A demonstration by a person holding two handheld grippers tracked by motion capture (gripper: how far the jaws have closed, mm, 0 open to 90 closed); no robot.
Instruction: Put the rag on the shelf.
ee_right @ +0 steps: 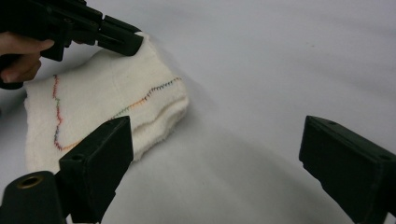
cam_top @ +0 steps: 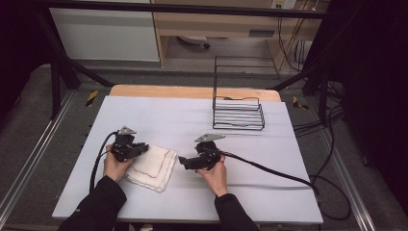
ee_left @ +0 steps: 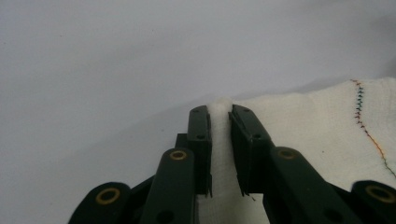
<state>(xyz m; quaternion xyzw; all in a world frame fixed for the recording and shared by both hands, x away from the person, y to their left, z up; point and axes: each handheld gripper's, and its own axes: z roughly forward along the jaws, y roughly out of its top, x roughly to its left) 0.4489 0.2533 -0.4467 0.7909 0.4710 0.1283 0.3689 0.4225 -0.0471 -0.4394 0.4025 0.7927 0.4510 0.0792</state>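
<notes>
Nearest me, toward the front edge of the table (cam_top: 269, 202), my two hands hold the claws low over the white top. My left claw (cam_top: 142, 149) is clamped on the cloth (cam_top: 155, 166), pinching a raised fold of it at the corner on its far left side; in the left gripper view the white cloth is squeezed up between the two black jaws. The cloth itself lies folded in the front-left part of the table, just beside my left hand (cam_top: 114, 166), with a thin coloured stitch line running across its top layer. My right claw (cam_top: 185, 162) stands wide with nothing in it, just to the right of the cloth and pointing at it. Farther off, near the back right of the table, stands a black wire rack (cam_top: 238, 113), well apart from everything else. I judge the weak point to be my left grip: it takes only a small pinch at the corner, so a quick lift could pull it free. It may also hold just the top layer, and then the fold would fall open.
</notes>
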